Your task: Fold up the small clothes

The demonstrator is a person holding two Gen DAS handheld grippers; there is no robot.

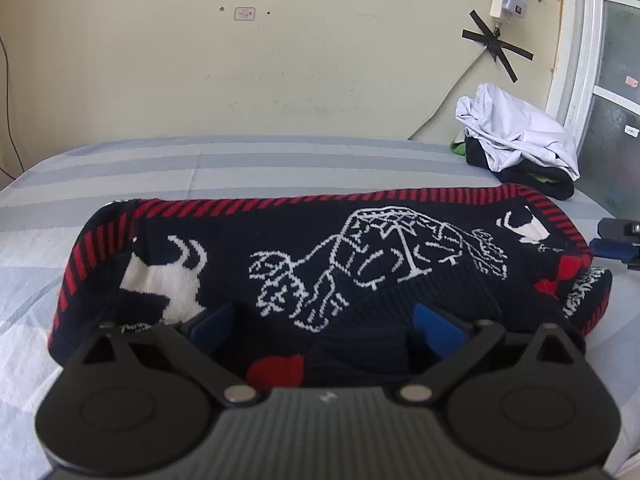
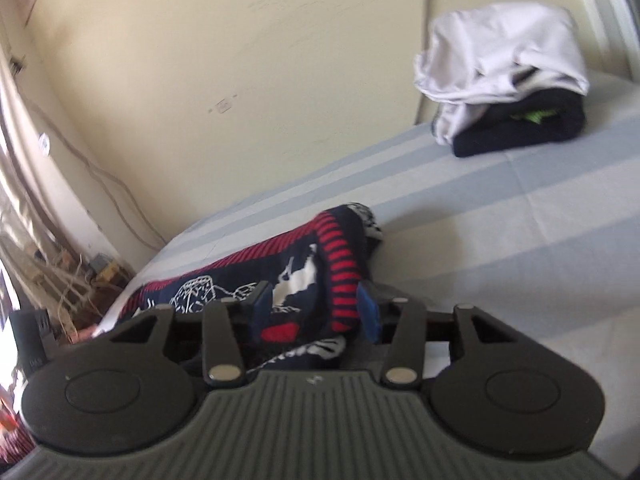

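Knit sweater (image 1: 360,256), navy with red striped trim and a white line pattern, lies folded into a long band on the striped bed sheet (image 1: 240,168). Its long axis runs left to right across the left wrist view; the red-striped edge is the far long side, the near long side sits under the grippers.

Left gripper (image 1: 324,320): directly over the near long edge, about mid-length. Jaws stand wide apart, blue pads (image 1: 438,330) clear of the cloth on both sides. Knit lies between and below them, nothing pinched.

Right gripper (image 2: 314,308): at the sweater's right short end, where the red-striped band turns the corner. Jaws about half open. The end of the sweater bulges up between the pads; whether the pads press on it, cannot tell, since motion blur and bunched fabric hide the contact.

Judgement: both hands are on the near side, sweater ahead of each. Left hand is nearer the middle, right hand nearer the end. A fold across the long axis would carry the right end toward the left.

Pile of other clothes (image 2: 512,80), white garment over a dark one, sits well apart at the far right of the bed, near the wall (image 1: 280,60).
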